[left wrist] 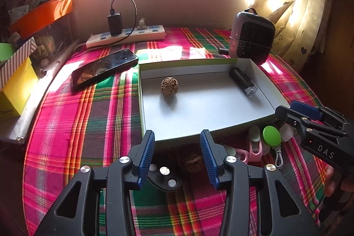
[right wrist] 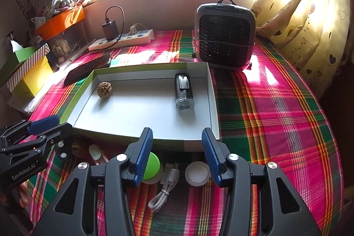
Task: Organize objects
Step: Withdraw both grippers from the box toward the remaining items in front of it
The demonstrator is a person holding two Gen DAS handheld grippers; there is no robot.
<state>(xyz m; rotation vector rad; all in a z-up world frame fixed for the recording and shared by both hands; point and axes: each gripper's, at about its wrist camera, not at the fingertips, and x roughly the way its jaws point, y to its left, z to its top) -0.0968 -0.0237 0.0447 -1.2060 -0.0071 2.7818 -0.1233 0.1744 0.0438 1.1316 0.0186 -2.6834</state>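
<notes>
The tray [right wrist: 212, 103] floor lay largely bare between the walnut [right wrist: 104, 90] and the flashlight [right wrist: 184, 91]; its far side was blocked by the heater [right wrist: 224, 37].

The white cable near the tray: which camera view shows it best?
The right wrist view. There the white cable lies coiled on the plaid cloth, seen whole between the right gripper's open fingers. The left wrist view shows the same cable only small, at the side below the green disc.
</notes>
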